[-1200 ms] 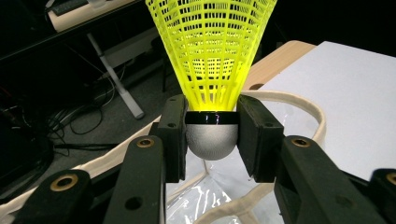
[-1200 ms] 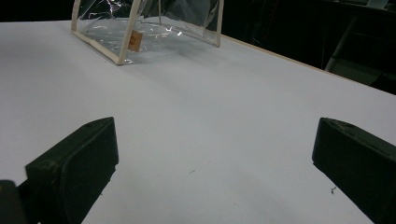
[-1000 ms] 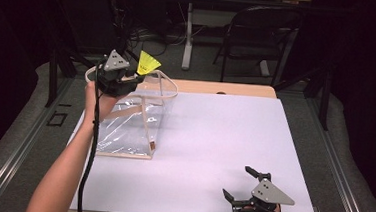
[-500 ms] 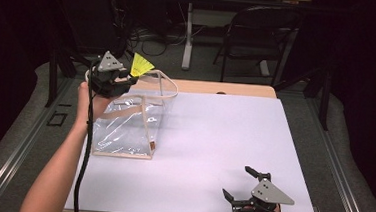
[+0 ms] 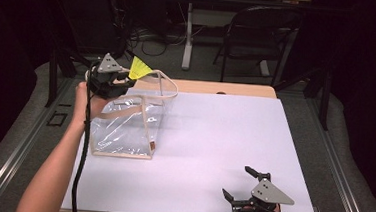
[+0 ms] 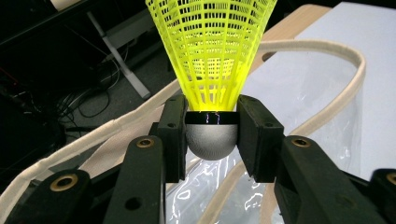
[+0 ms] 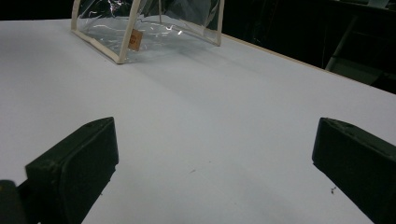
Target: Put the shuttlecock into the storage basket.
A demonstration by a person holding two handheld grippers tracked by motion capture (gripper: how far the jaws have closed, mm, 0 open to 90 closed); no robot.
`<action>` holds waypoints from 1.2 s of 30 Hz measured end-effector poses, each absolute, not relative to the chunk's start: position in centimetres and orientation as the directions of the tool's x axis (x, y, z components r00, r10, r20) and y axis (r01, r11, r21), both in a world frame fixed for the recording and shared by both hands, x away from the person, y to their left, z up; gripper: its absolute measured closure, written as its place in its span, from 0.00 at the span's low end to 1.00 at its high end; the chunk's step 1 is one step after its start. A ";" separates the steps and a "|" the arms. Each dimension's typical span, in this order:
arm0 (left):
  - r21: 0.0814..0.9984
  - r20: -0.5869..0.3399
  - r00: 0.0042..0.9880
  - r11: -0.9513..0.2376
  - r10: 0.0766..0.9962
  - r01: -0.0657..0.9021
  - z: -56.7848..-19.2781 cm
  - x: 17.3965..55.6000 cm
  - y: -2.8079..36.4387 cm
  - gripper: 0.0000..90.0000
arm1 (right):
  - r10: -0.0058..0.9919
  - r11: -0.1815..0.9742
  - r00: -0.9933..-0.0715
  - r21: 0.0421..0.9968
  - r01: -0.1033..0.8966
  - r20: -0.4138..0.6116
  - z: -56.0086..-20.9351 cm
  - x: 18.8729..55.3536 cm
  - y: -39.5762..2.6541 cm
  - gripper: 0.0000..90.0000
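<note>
Left gripper [image 6: 212,135] fingers clamp the shuttlecock's [image 6: 211,56] grey cap (plain in its own view); right gripper [image 5: 247,189] fingers spread.

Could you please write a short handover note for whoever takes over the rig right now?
Left gripper: shut on the yellow shuttlecock, jaws clamped on its grey rounded base, held up at the far left of the table, by the bag's top.
Right gripper: open, holds nothing, low over the white table at the near right corner.
Clear bag: stands on the table's left side, cream handles up.
Done: shuttlecock picked up.
Left: probably lower it into the bag and release.
</note>
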State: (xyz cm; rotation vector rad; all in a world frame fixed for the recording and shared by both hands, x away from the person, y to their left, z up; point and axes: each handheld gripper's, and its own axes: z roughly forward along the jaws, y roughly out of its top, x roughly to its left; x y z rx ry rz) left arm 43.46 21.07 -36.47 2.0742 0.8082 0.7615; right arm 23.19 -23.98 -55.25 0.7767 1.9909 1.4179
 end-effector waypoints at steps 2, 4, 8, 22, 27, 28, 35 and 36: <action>0.810 0.245 0.624 -0.510 0.742 0.289 -36.6 43.5 21.1 0.72 | 0.734 0.270 -0.670 0.954 0.130 -0.116 -55.3 23.2 -24.0 0.00; 0.805 0.247 0.629 -0.517 0.737 0.290 -36.7 43.6 21.1 0.72 | 0.734 0.269 -0.670 0.954 0.130 -0.116 -55.3 23.2 -24.0 0.00; 0.795 0.252 0.639 -0.532 0.727 0.292 -36.9 43.7 21.1 0.72 | 0.733 0.271 -0.670 0.954 0.131 -0.116 -55.3 23.2 -24.0 0.00; 0.763 0.279 0.656 -0.577 0.701 0.292 -37.5 44.0 21.3 0.72 | 0.734 0.272 -0.669 0.954 0.130 -0.118 -55.3 23.2 -24.0 0.00; 0.757 0.280 0.658 -0.583 0.699 0.296 -37.8 44.2 21.3 0.72 | 0.733 0.272 -0.670 0.953 0.131 -0.117 -55.3 23.2 -24.0 0.00; 0.754 0.279 0.660 -0.585 0.697 0.299 -37.8 44.3 21.3 0.72 | 0.734 0.272 -0.669 0.954 0.130 -0.117 -55.3 23.2 -24.0 0.00; 0.748 0.277 0.663 -0.589 0.695 0.305 -37.9 44.4 21.3 0.72 | 0.734 0.272 -0.669 0.953 0.131 -0.118 -55.3 23.2 -24.0 0.00; 0.746 0.278 0.665 -0.591 0.694 0.305 -38.0 44.4 21.3 0.72 | 0.733 0.272 -0.670 0.953 0.131 -0.117 -55.3 23.2 -24.0 0.00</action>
